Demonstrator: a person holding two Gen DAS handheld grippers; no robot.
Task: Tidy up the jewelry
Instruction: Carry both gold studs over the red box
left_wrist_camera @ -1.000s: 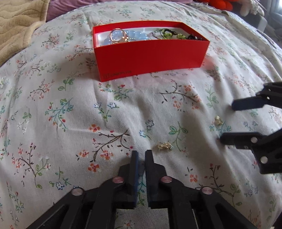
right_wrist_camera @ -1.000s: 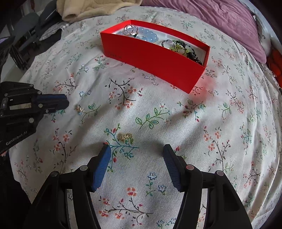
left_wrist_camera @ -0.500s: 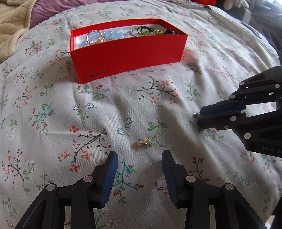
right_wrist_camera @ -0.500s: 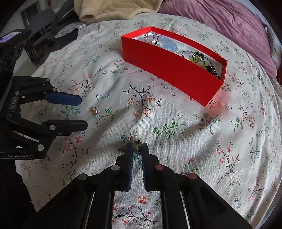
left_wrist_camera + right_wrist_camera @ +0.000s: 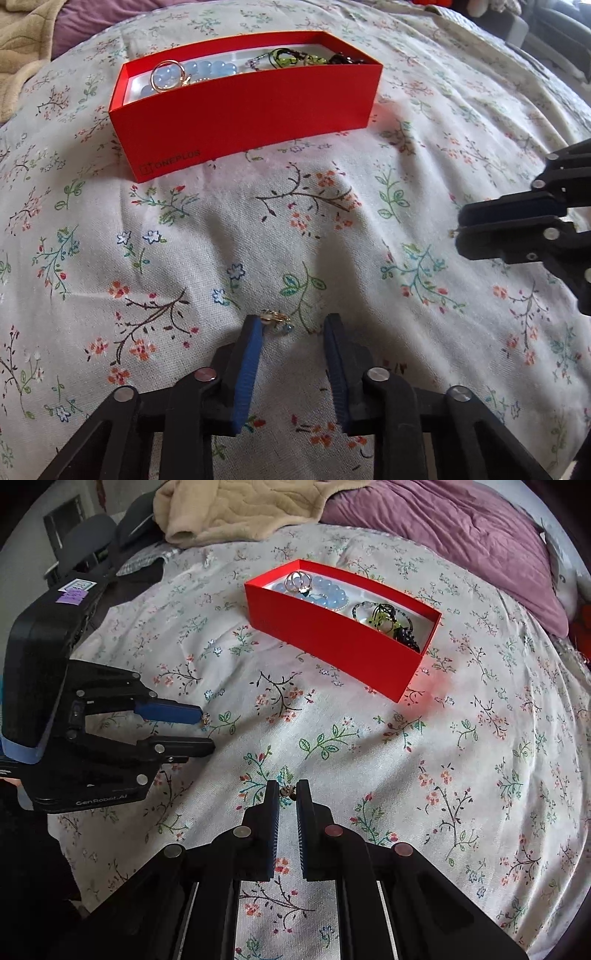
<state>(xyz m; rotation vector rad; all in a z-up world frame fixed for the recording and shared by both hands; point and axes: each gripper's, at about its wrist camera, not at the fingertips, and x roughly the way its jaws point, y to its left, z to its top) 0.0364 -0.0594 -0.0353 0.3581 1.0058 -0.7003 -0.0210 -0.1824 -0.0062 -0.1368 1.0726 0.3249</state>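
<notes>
A red box (image 5: 251, 110) (image 5: 332, 642) on the flowered bedspread (image 5: 184, 240) holds a blue bead bracelet (image 5: 207, 70), a gold ring and green and dark bracelets. A small gold earring (image 5: 275, 319) (image 5: 206, 718) lies on the cloth between the tips of my left gripper (image 5: 293, 321) (image 5: 206, 730). Its jaws are closing; the earring touches the left finger, while the other stands clear. My right gripper (image 5: 288, 787) (image 5: 459, 230) is shut on a second small earring (image 5: 288, 792), held at its fingertips just above the cloth.
A beige blanket (image 5: 236, 509) and a purple duvet (image 5: 461, 528) lie behind the box. Dark chairs (image 5: 88, 542) stand past the bed's left edge. Flat flowered cloth stretches between the grippers and the box.
My right gripper closed on its earring and lifted it slightly. My left gripper opened from shut, came around the gold earring, and its jaws have narrowed since half a second ago.
</notes>
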